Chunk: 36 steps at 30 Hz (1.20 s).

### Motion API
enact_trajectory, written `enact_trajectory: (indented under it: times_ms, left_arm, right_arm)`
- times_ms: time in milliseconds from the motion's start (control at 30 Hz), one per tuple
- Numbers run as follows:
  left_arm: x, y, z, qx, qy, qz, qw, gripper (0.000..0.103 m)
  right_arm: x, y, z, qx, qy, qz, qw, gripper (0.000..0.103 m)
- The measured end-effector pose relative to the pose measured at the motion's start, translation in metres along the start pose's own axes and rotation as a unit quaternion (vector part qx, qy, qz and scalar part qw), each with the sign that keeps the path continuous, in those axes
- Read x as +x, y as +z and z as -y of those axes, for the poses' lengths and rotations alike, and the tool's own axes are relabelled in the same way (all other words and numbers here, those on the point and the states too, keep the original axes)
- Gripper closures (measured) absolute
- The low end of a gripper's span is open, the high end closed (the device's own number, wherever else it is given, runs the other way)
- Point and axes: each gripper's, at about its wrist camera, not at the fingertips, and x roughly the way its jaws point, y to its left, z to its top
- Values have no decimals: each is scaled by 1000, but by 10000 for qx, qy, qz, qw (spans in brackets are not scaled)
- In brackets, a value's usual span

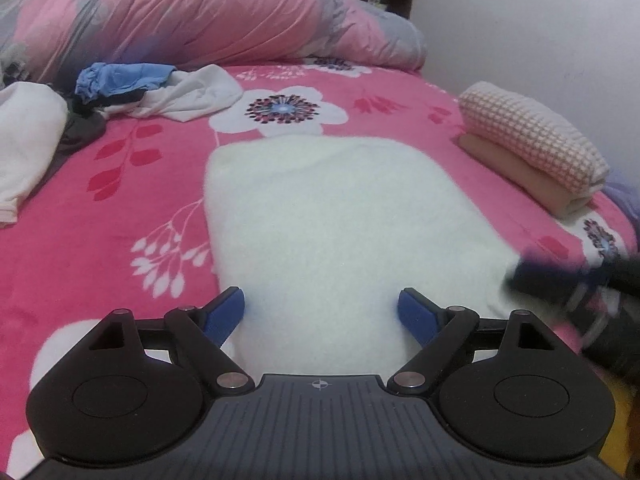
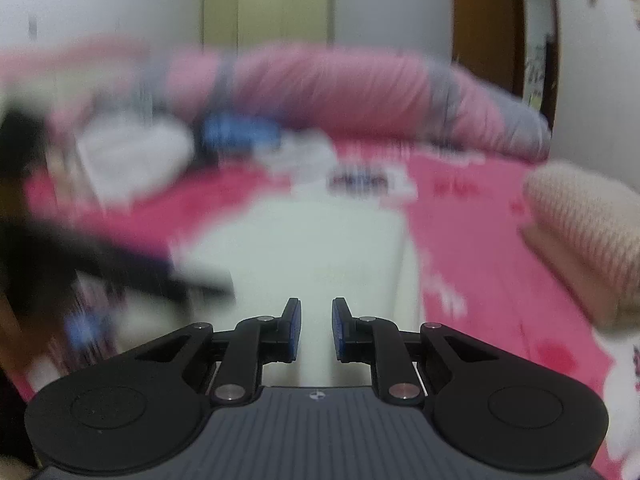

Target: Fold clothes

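white garment [image 1: 340,232] lies flat and folded to a rough rectangle in the middle of the bed [image 1: 100,240], on the pink floral sheet. its near edge sits just ahead of my left tongs [image 1: 321,312], whose blue pads are spread wide with nothing between them; i cannot tell whether the pads touch the cloth. my right tongs [image 2: 316,328] point along the same garment [image 2: 304,248], pads parallel with a narrow gap between them, gripping nothing. that view is motion-blurred. in the left view the right tongs [image 1: 560,280] show as a dark blur at the garment's right near corner.

to the right of the garment, apart from it, is a folded stack [image 1: 532,148]: a checked knit on top of a beige piece. at the far left lies a loose pile [image 1: 120,88] of blue, white and dark clothes, with another white piece [image 1: 24,140] beside it at the left edge. a rolled pink and grey quilt [image 1: 200,16] runs across the head of the bed. a white wall [image 1: 540,20] stands to the right.
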Motion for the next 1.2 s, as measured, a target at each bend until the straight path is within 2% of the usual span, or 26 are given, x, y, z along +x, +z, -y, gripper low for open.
enact_trajectory:
  times_ms: [33,133,200,300,400,467,533,667,733,800,833,933,1100,1200]
  left_arm:
    - [-1,0,3,47,54,-7,10000,18]
    - [-3,-1,11,234,238,-11,9994,18]
    - [-5,0,15,322,331,-27,9989,18]
    - [-6,1,20,400,433,-58,9982,18]
    - [-6,2,24,479,519,-91,9975,18]
    - [-6,2,28,544,568,-95,9969,18]
    - [-8,3,32,655,667,-53,9956,18]
    - [-7,3,36,682,711,-68,9951,18]
    - [-7,4,38,701,738,-72,9948,18]
    - [-6,3,39,731,737,-94,9946,18]
    - [-6,3,40,745,748,-97,9944,18]
    - [-6,3,43,801,801,-75,9935,18]
    - [-5,4,46,816,835,-71,9931,18]
    - [-5,4,46,814,841,-68,9931,18]
  right_arm:
    - [7,-7,-3,-127,-93,-129,9998,87]
    - [3,-7,-12,-297,-250,37,9992,87]
    - [-10,1,-9,-163,-221,208,9994,87]
    - [-19,3,1,11,-397,375,9985,86]
    - [-2,-14,10,-71,-560,82,9984,85]
    - [1,-16,15,43,-437,82,9990,84]
    - [-8,1,19,186,-390,107,9990,84]
    - [-22,23,28,415,-314,622,9967,84]
    - [-9,18,33,495,-236,506,9972,84]
    - [13,4,39,648,-100,189,9977,84]
    - [17,-2,42,726,-13,196,9972,84]
    - [9,7,43,784,-1,143,9968,84]
    - [-5,31,45,851,-26,617,9945,84]
    - [6,34,47,864,-3,659,9941,84]
